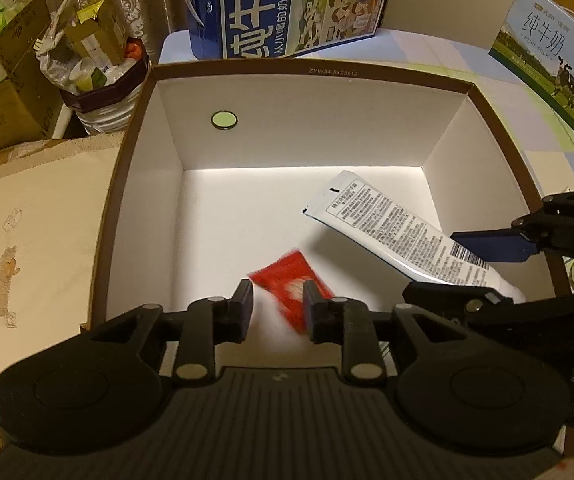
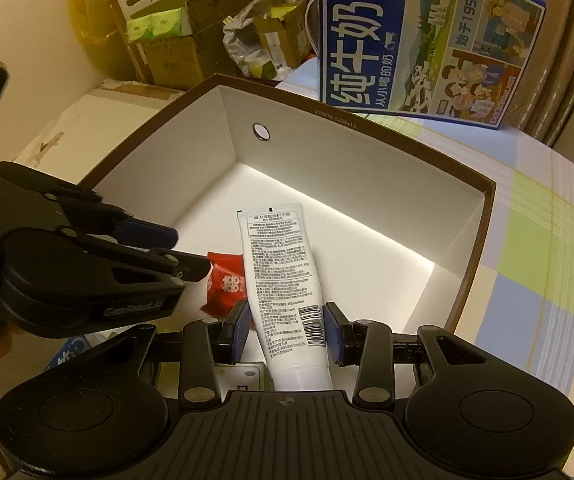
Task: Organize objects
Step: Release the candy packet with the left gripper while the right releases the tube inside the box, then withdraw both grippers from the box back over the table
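red packet (image 1: 289, 280) and white tube (image 2: 283, 276) are the two things being sorted here, and both are at the open box. the left gripper (image 1: 277, 308) has its jaws slightly apart with nothing pressed between them; the packet shows blurred just beyond and below the fingertips, apparently loose and dropping or just landed on the box floor, so i judge that item as good as delivered. in the right wrist view it lies beside the tube's left edge, partly under the left gripper's tip.

the right gripper (image 2: 287, 332) has its jaws clamped on the tube near the barcode end, the blue pads against both sides. the tube slants down into the box with its crimped end forward; whether that end already touches the floor i cannot tell. it is held, not yet let go, so this half of the job is still open: the jaws need to part and leave the tube lying inside.

outward, the box (image 1: 487, 104) is a brown-rimmed carton with white inner walls and a round hole in its far wall. apart from the packet and tube its floor shows nothing else. it stands on a counter with a pastel check cloth (image 2: 535, 240). behind it stands a blue milk carton (image 1: 287, 8), and a second, paler milk box (image 1: 551, 56) stands to the right. neither looks part of the sorting, though i cannot be sure. a small yellow-green thing peeks in at the right wrist view's lower right corner; whether more items wait is not shown.
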